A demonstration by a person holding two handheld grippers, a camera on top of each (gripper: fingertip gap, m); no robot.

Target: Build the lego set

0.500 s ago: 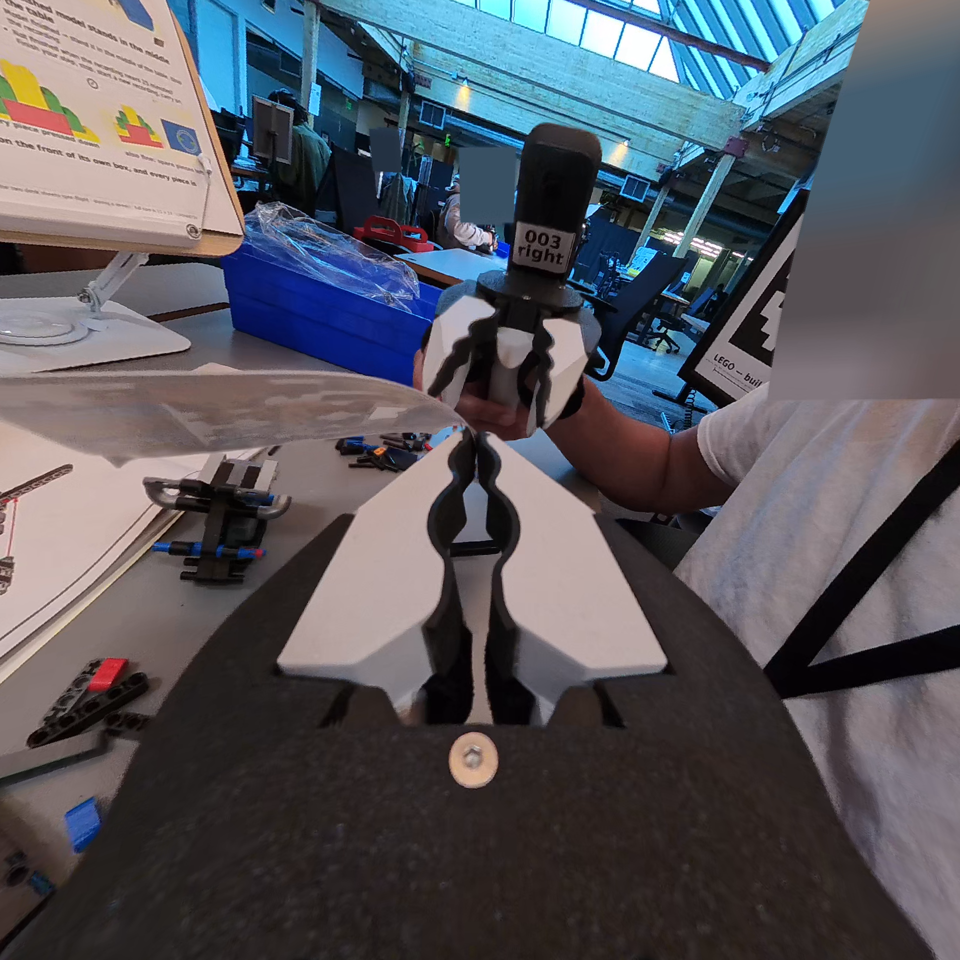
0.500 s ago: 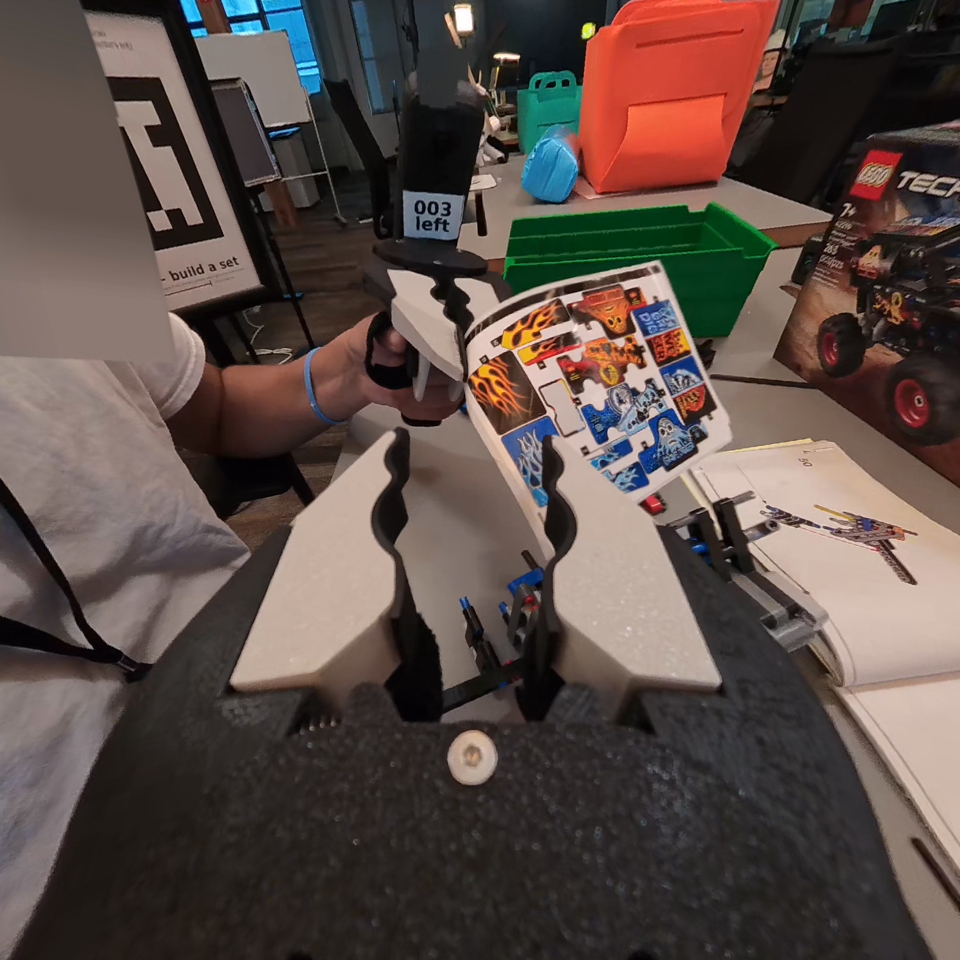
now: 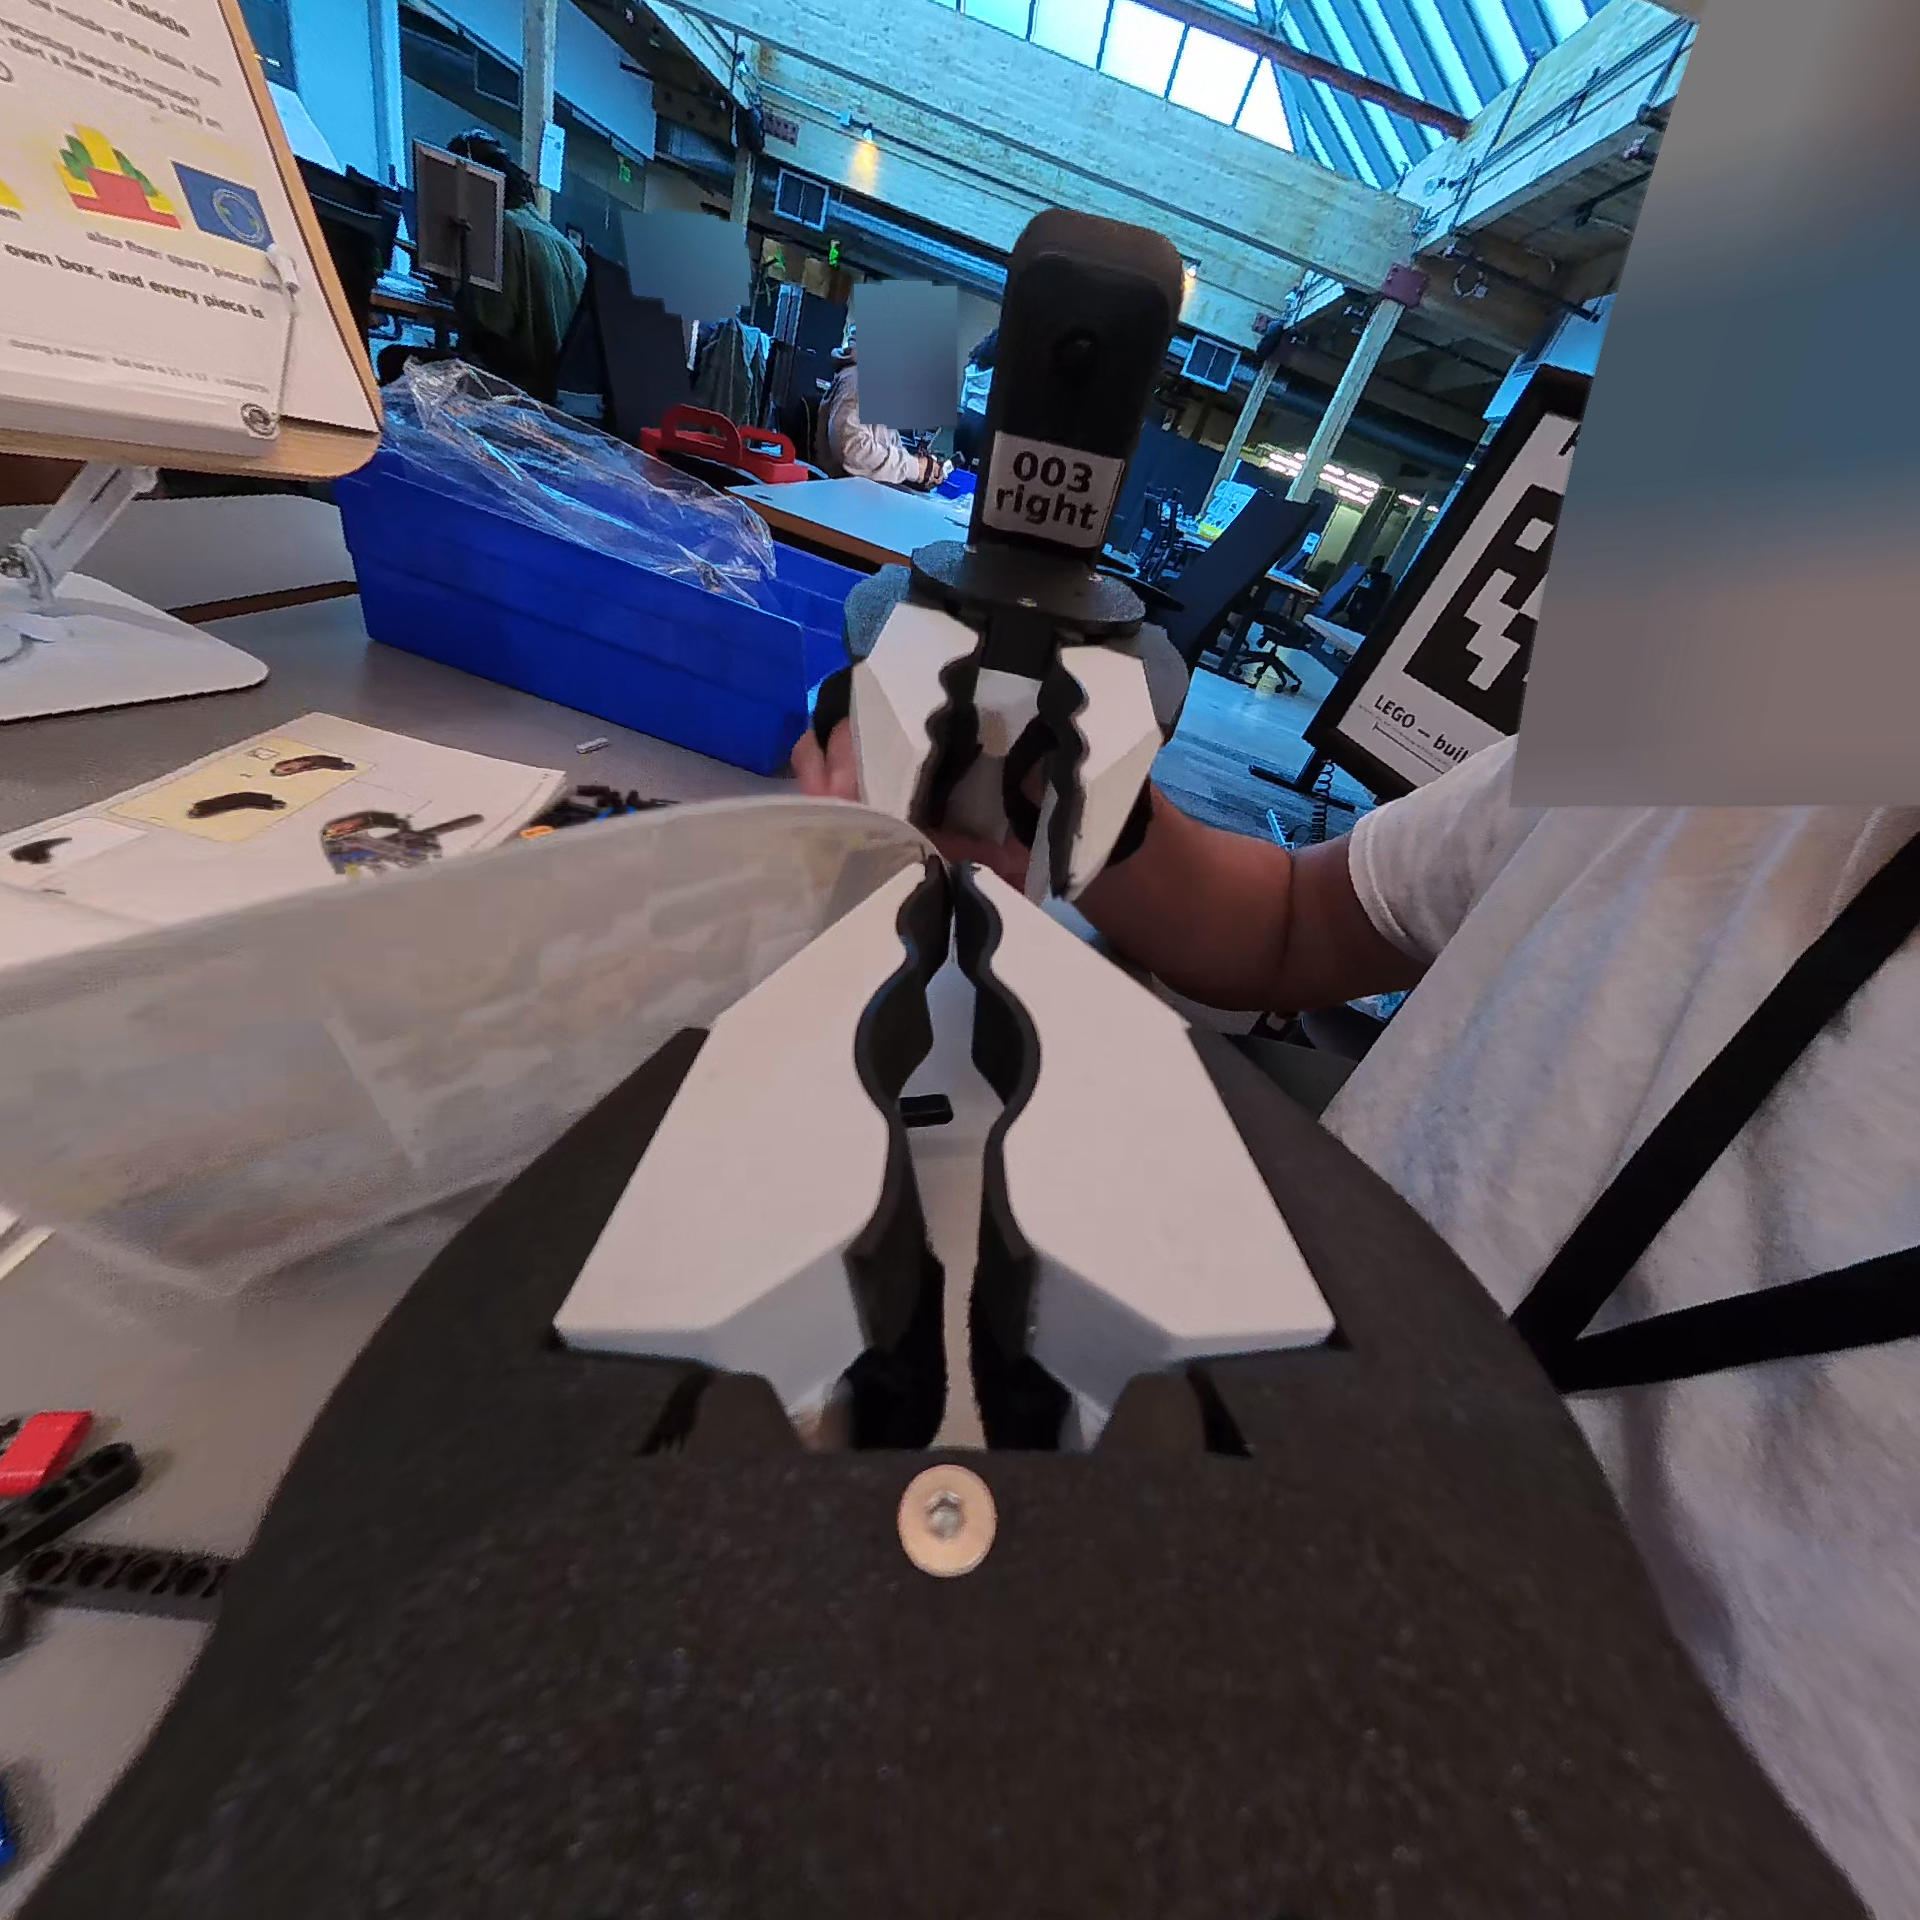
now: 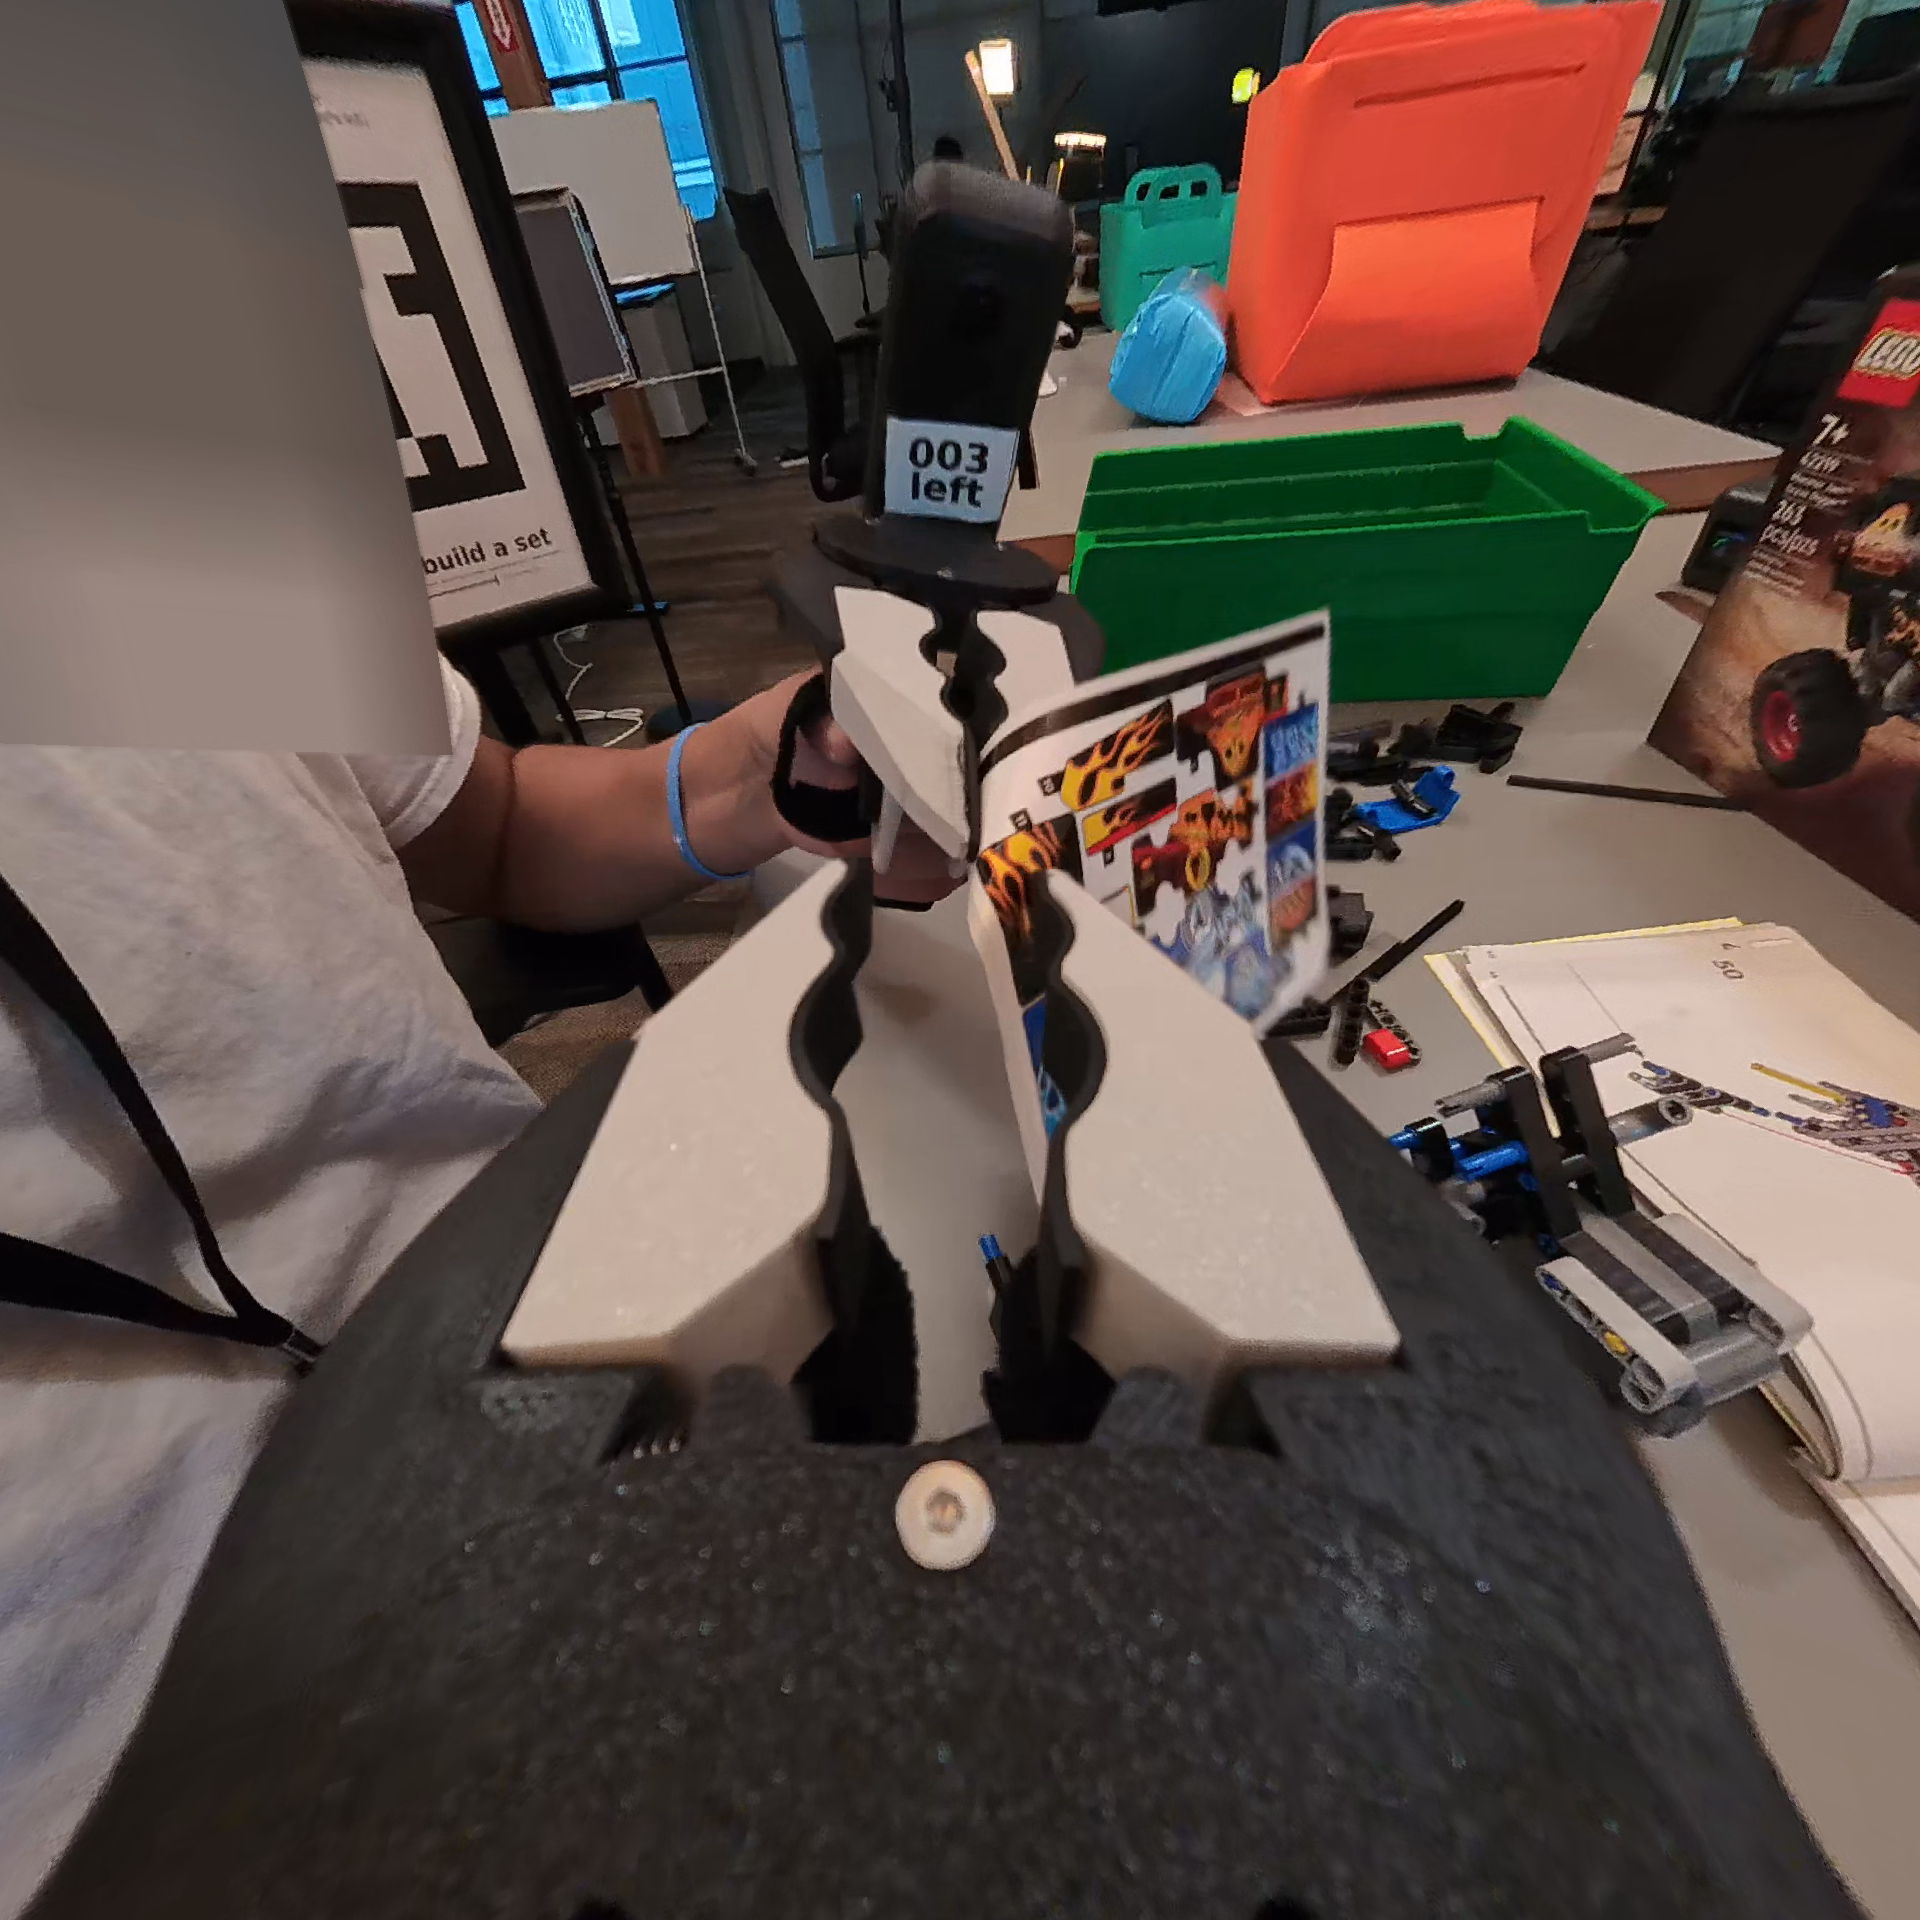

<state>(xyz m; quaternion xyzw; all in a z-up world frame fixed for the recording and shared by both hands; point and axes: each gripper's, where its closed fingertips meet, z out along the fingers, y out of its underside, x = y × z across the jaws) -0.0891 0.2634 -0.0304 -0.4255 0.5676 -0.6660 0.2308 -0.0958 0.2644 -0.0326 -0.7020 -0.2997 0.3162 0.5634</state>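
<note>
- Pinching the sticker sheet [image 3: 436, 997] by its corner, our left gripper [image 3: 951, 883] has its tips pressed together.
- We hold our right gripper [image 4: 951, 894] spread, the sheet touching its right finger [image 4: 1174, 1132].
- Right of it, the partly built chassis [image 4: 1600, 1226] rests on the instruction booklet [image 4: 1766, 1039].

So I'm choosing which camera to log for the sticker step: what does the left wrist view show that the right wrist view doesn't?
Only the left wrist view shows the blue bin holding a clear plastic bag, and the sticker sheet's plain white back.

Only the right wrist view shows the sheet's printed side, the green bin, the set's box and the partly built model lying on the open manual.

Both show the sticker sheet pinched at its edge by the shut left gripper, with the right gripper open.
</note>
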